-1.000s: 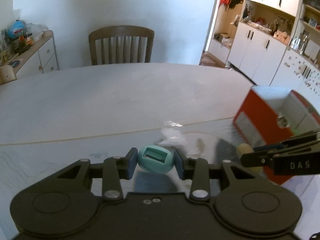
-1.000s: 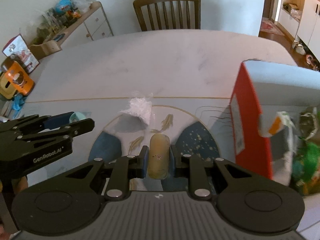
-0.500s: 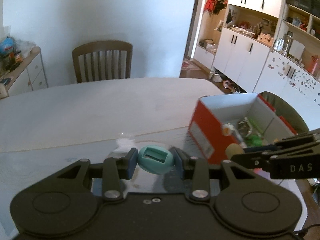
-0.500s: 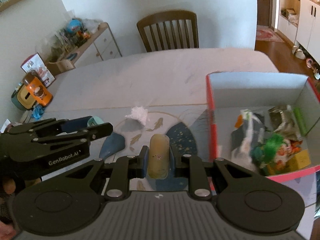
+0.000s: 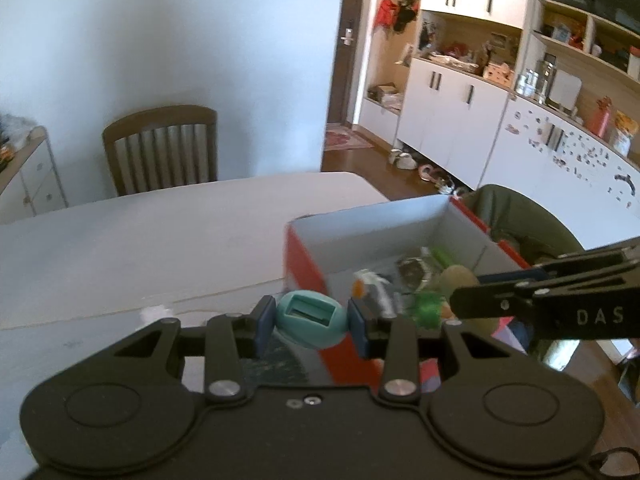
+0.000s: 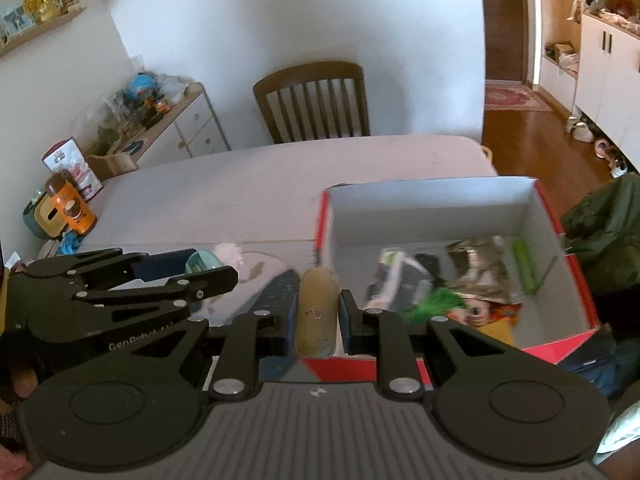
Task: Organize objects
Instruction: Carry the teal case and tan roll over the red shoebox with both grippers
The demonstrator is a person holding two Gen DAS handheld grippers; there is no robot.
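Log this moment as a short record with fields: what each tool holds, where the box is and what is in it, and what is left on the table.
left tool: shut on a teal egg-shaped object, held above the table
right tool: shut on a tan oblong object, near the box's left wall
box: red outside, white inside, open-topped, on the table's right side
box contents: mixed items, among them a green tube and crumpled foil; the rest blurred
table: a white crumpled wad lies left of the box
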